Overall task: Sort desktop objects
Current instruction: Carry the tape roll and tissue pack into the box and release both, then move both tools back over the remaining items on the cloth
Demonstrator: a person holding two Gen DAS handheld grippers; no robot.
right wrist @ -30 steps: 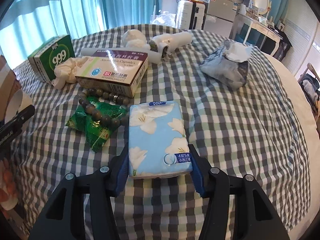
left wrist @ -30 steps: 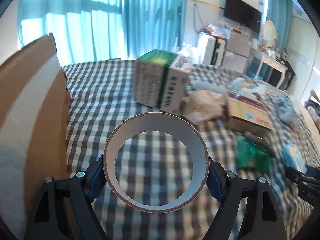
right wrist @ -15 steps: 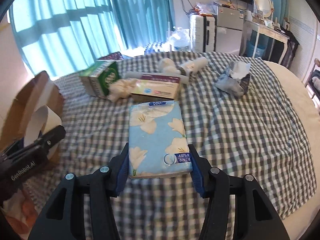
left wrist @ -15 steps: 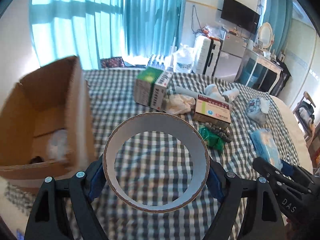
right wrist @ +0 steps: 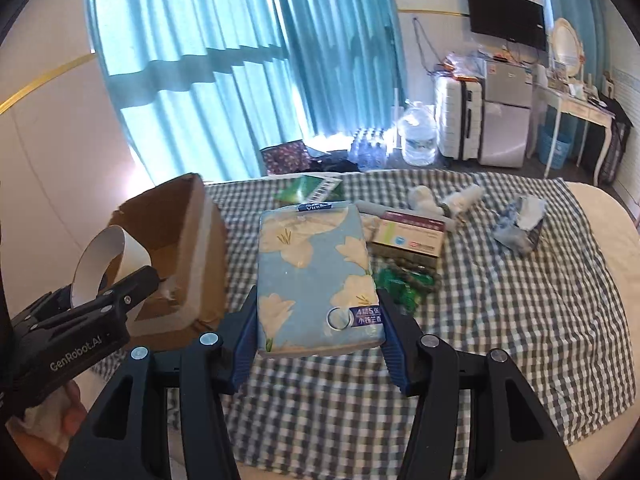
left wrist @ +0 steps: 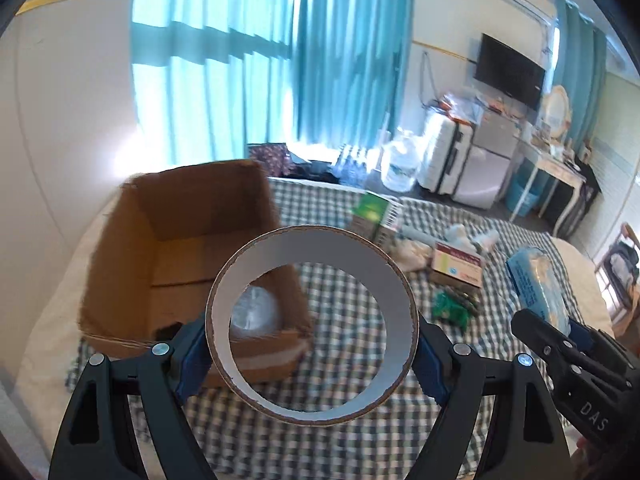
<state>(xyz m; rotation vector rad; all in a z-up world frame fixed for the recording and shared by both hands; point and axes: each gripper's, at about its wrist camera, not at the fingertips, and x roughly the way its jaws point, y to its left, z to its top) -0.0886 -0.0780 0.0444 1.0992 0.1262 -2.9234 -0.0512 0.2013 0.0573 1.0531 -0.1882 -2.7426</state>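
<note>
Left hand-held gripper [left wrist: 312, 354]: we had it clamped on the tape roll [left wrist: 311, 322], bore facing forward.
Right hand-held gripper [right wrist: 318, 344]: we gripped the tissue pack [right wrist: 316, 276] by its near end, long axis pointing away from us.
Cardboard box [left wrist: 192, 256]: open-topped on the checked bed [right wrist: 520, 300], ahead and left of both loads.
Nearer hand: we judged the left, its roll just beside the box's near wall.
Next move: we expected a short carry over the rim.

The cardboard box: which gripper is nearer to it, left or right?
Left. The left gripper, holding the tape ring, is beside the cardboard box; the right gripper is farther out over the checked cloth.
</note>
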